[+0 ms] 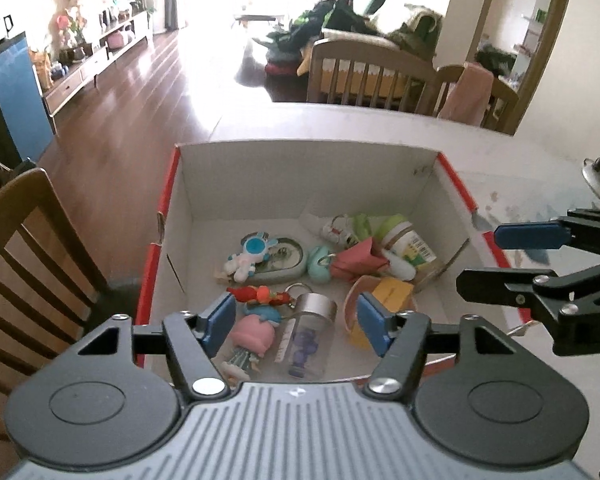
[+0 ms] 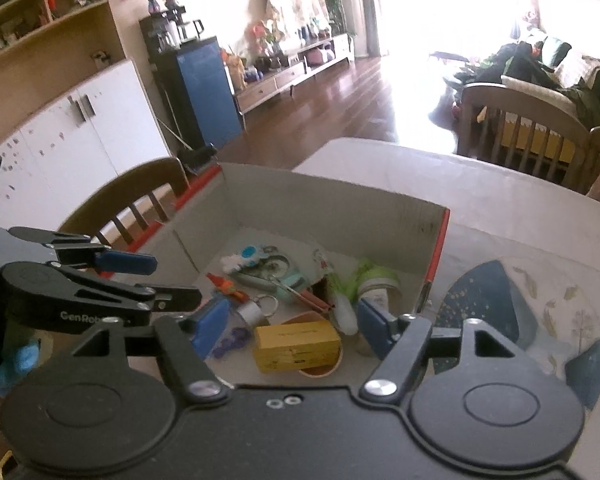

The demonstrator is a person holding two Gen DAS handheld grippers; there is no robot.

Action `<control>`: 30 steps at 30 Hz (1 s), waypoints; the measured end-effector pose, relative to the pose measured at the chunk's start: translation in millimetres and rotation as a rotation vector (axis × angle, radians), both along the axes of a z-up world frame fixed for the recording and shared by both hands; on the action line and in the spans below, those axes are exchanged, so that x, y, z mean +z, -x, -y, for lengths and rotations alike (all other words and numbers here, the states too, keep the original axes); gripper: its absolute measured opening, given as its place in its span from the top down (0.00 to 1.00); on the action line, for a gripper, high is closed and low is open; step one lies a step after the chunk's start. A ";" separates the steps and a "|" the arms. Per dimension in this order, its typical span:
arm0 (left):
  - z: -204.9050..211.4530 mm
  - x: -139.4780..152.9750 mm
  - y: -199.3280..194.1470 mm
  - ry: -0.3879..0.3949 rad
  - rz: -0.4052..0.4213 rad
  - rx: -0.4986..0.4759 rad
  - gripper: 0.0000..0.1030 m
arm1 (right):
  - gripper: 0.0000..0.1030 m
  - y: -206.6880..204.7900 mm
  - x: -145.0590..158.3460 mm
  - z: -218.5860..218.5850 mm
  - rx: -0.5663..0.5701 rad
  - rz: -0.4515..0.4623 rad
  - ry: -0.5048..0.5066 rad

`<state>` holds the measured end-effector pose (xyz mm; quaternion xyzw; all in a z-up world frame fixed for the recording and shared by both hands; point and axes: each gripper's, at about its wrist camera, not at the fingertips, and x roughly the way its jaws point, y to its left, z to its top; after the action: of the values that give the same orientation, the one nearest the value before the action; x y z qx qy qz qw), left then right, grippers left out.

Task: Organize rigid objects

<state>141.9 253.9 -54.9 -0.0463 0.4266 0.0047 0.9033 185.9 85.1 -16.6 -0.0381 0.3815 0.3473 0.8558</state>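
A white cardboard box with red edges (image 1: 308, 168) (image 2: 340, 208) stands on the table and holds several small objects: a yellow wooden block (image 2: 296, 346) (image 1: 392, 292), a clear jar with a silver lid (image 1: 306, 330), a pink-haired figurine (image 1: 250, 338), a white and blue astronaut toy (image 1: 248, 254), a green-capped bottle (image 1: 406, 244) and a red toy (image 1: 256, 294). My left gripper (image 1: 296, 322) is open and empty above the box's near side. My right gripper (image 2: 290, 330) is open and empty above the yellow block; it also shows at the right of the left wrist view (image 1: 496, 258).
The white table (image 2: 500, 196) carries a glass plate with blue patterns (image 2: 520, 312) to the right of the box. Wooden chairs stand at the left (image 1: 24, 264) and behind the table (image 1: 364, 72). A metal spoon (image 1: 598, 178) lies at the table's right.
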 end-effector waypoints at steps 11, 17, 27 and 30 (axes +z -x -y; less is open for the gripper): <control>4.4 29.4 27.8 0.015 0.082 0.038 0.18 | 0.08 31.0 23.1 13.3 0.020 0.052 -0.104; 4.2 36.6 38.5 0.034 0.103 0.079 0.14 | 0.00 44.9 31.4 27.3 0.000 0.100 -0.132; 16.4 41.5 55.3 0.040 0.120 0.081 0.00 | 0.00 54.4 33.7 45.6 -0.035 0.096 -0.162; 23.4 45.2 60.3 0.013 0.131 0.083 0.00 | 0.00 54.9 34.6 49.7 -0.039 0.090 -0.175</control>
<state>81.6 230.4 -9.7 -0.0699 0.3641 0.0365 0.9280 131.0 35.5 18.0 0.0285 0.3114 0.3606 0.8788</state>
